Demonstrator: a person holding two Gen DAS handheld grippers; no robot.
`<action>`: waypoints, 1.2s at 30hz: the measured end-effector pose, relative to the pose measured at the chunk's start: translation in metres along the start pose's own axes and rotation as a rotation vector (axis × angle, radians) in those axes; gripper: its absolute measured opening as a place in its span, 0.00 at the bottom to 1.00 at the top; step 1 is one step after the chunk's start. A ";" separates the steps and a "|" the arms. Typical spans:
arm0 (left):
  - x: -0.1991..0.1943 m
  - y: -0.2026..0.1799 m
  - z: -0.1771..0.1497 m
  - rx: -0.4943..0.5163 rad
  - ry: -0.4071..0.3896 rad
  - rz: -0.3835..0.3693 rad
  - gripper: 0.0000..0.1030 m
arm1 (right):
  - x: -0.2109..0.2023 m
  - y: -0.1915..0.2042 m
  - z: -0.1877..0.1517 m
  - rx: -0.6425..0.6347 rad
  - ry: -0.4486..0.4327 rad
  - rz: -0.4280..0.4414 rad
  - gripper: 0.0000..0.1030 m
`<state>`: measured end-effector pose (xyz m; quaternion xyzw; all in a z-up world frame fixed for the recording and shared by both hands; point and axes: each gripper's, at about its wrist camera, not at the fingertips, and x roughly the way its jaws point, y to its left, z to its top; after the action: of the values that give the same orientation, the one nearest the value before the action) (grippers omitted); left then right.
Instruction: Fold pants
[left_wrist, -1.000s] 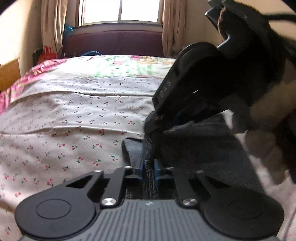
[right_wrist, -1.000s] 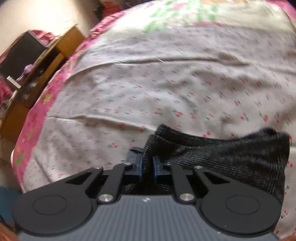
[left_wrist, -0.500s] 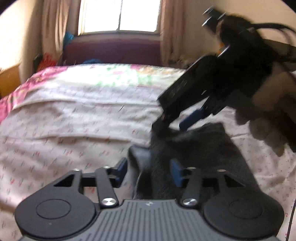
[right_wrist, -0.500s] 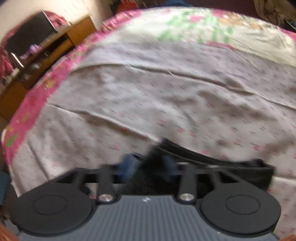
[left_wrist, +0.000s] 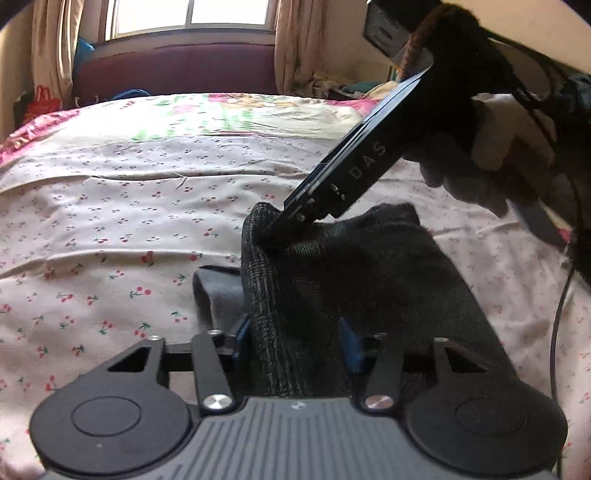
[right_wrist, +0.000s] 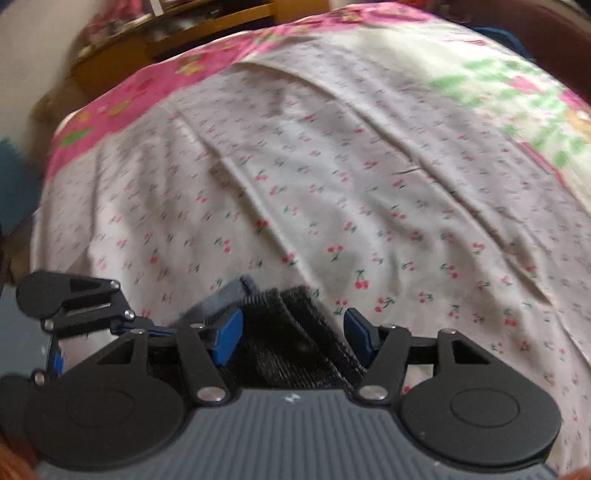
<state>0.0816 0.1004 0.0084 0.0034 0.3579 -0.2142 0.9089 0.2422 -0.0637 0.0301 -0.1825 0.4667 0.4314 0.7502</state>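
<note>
The dark grey checked pants lie folded in a small bundle on the cherry-print bed sheet. My left gripper is open, its blue pads on either side of the bundle's near edge. My right gripper comes in from the upper right, its tips at the bundle's far corner. In the right wrist view the right gripper is open with the pants' edge between its blue pads. The left gripper shows at the left there.
The bed sheet is wrinkled, with a pink floral border. A maroon headboard and a window with curtains stand at the far end. Wooden furniture stands beside the bed. A cable hangs at the right.
Both grippers were shut on the pants one second ago and have opened, leaving the folded bundle on the bed. The right gripper has swung round and tilted up.
</note>
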 end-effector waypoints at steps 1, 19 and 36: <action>-0.002 0.000 0.000 -0.005 0.003 0.005 0.47 | 0.003 0.000 0.000 -0.023 -0.002 0.014 0.60; -0.026 0.018 -0.002 -0.183 -0.026 0.003 0.32 | 0.005 0.012 0.009 0.064 -0.043 0.146 0.14; -0.032 0.040 0.006 -0.178 -0.036 0.233 0.51 | -0.033 -0.003 -0.041 0.353 -0.353 -0.125 0.42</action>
<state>0.0809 0.1484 0.0279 -0.0398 0.3561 -0.0746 0.9306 0.2164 -0.1086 0.0378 0.0009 0.3844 0.3211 0.8655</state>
